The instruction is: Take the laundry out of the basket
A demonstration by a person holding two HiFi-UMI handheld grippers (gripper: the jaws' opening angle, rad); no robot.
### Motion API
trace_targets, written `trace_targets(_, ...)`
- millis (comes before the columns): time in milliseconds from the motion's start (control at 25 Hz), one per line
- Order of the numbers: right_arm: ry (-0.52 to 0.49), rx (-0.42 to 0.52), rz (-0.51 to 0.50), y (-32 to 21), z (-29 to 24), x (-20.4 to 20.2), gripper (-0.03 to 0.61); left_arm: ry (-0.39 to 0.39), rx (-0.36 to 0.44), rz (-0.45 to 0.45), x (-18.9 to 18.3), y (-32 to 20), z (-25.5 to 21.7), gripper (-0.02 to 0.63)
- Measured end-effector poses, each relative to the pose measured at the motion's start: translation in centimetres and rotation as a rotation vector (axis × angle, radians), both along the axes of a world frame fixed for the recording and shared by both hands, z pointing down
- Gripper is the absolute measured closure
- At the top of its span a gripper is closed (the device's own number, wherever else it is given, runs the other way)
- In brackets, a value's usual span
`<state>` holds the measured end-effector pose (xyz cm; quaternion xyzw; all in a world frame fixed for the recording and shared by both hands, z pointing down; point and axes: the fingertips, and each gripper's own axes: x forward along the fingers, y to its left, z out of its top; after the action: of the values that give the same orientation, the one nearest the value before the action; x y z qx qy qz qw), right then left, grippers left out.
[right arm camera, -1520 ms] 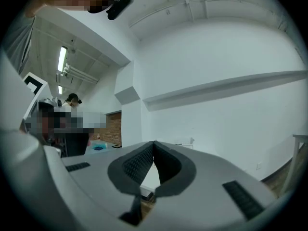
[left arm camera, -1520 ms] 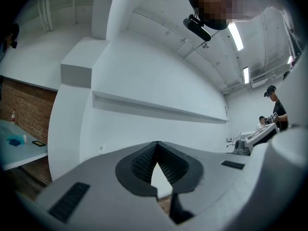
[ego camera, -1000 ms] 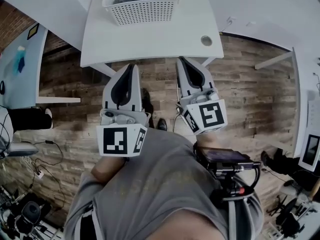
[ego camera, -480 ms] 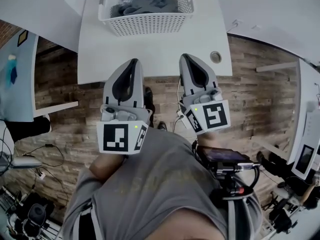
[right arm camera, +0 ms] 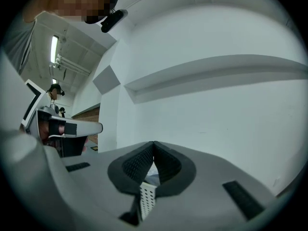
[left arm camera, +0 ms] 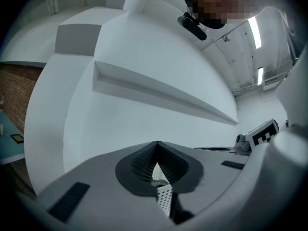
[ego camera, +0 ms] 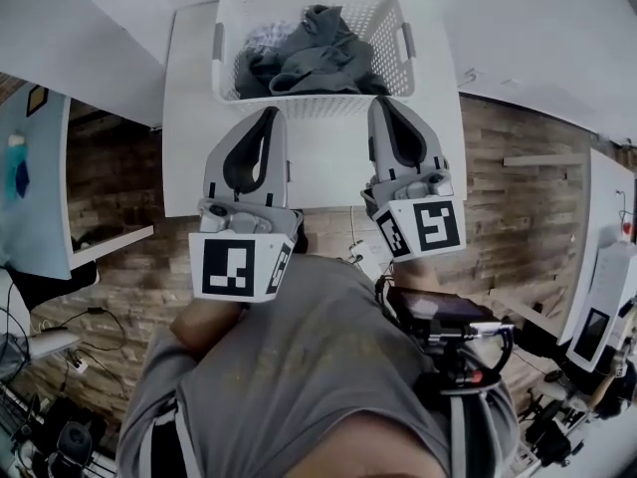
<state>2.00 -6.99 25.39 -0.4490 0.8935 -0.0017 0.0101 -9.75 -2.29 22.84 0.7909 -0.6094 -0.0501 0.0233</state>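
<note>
A white perforated laundry basket [ego camera: 299, 108] stands on a white table [ego camera: 194, 157], filled with crumpled grey laundry [ego camera: 317, 53]. My left gripper [ego camera: 270, 112] is shut and empty, its tip just at the basket's near wall. My right gripper [ego camera: 380, 101] is also shut and empty, with its tip at the same wall further right. In the left gripper view the jaws [left arm camera: 156, 143] meet at the tips, and a sliver of the basket [left arm camera: 164, 198] shows below them. The right gripper view shows the same: shut jaws [right arm camera: 153, 142] over a strip of basket [right arm camera: 147, 199].
The table stands against a white wall with a long ledge [left arm camera: 159, 90]. Wood-pattern floor [ego camera: 518, 177] lies to either side, with other desks at the left [ego camera: 30, 197] and right [ego camera: 597, 267]. Cables and gear sit on the floor at lower left. A person [right arm camera: 54, 91] stands far off.
The basket has come lower and nearer in the head view. Both grippers have advanced from over the floor to over the table, up to the basket's near wall. The jaws stayed shut.
</note>
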Motion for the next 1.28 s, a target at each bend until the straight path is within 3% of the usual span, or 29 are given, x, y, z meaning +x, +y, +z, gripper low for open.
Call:
trace_targets(440, -0.012, 0.117, -0.002, -3.2, -4.1, -1.0, 0.572, -0.004, 0.105, -0.005, -1.5, -3.8, -3.3, 0.606)
trace_targets(800, 0.021, 0.073, -0.090, -5.7, -3.0, -1.7, 0.571, 0.017, 0.038, -0.059, -1.5, -6.1, -1.8, 0.606)
trace_targets(920, 0.054, 0.044, -0.164, -6.3, -2.0, -2.6, 0.572, 0.036, 0.017, -0.087, -2.0, -7.1, -1.1, 0.606)
trace_targets(1280, 0.166, -0.058, -0.526, -7.0, 1.8, -6.9, 0.569, 0.073, -0.041, -0.182, -4.0, -10.0, 0.3, 0.606)
